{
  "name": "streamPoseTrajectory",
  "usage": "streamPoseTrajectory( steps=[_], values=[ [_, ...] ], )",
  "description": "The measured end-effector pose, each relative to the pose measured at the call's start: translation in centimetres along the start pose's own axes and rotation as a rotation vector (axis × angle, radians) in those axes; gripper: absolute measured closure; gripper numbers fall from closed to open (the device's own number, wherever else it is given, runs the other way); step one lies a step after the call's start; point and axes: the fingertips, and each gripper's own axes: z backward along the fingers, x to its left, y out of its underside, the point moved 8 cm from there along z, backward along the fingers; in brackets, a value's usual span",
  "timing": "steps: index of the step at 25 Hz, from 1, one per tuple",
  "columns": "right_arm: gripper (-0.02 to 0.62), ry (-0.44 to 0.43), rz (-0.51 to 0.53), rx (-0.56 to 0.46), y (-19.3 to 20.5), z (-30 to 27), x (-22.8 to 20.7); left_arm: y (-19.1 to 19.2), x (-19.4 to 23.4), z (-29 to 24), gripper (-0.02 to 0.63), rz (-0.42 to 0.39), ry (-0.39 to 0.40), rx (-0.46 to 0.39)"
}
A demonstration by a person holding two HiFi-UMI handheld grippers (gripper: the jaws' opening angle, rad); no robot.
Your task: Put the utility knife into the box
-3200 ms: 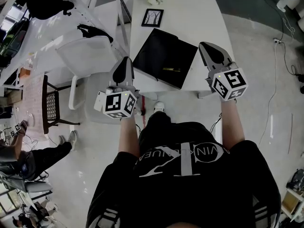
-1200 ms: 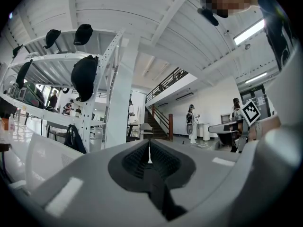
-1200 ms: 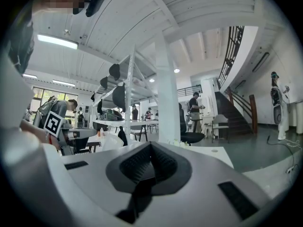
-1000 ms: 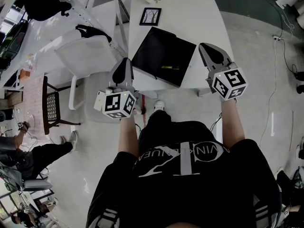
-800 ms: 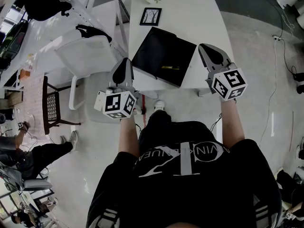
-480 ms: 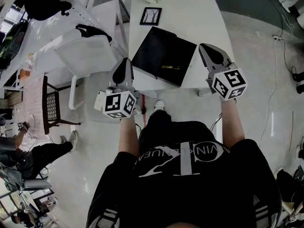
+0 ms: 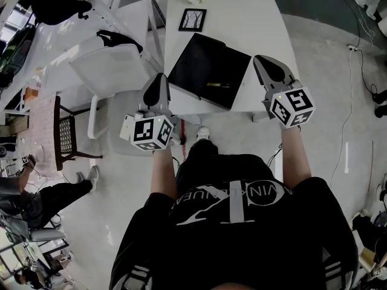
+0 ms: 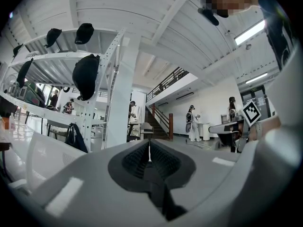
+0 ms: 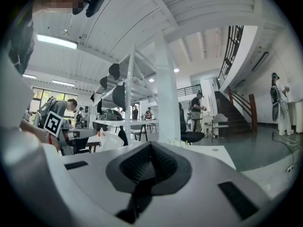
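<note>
Head view: both arms reach straight forward at waist height, forearms level. The left gripper hangs just off the near-left corner of the counter. The right gripper is over the counter's near-right edge. Both point away from the body, marker cubes toward the camera.

The box is black and shallow. It lies open and skewed on the near half of the counter, between the two grippers. The knife is inside it by the near-right side; it shows only as a thin yellowish sliver, with detail too small to read. A picture frame lies beyond the box, apart from it.

Left gripper view: jaws together, ribbed pads meeting in a thin seam, nothing between. The view looks out level into the hall; counter and box are out of sight.

Right gripper view: jaws likewise pressed together and empty. A strip of the white counter shows past them, but the box is hidden behind the gripper body.
</note>
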Motion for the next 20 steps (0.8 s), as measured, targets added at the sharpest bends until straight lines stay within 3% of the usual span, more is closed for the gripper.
streamPoseTrajectory(
  steps=[20],
  values=[
    [0.580, 0.036, -0.001, -0.012, -0.20, 0.46, -0.42, -0.07, -0.25, -0.10, 0.589, 0.004, 0.011, 0.006]
  ],
)
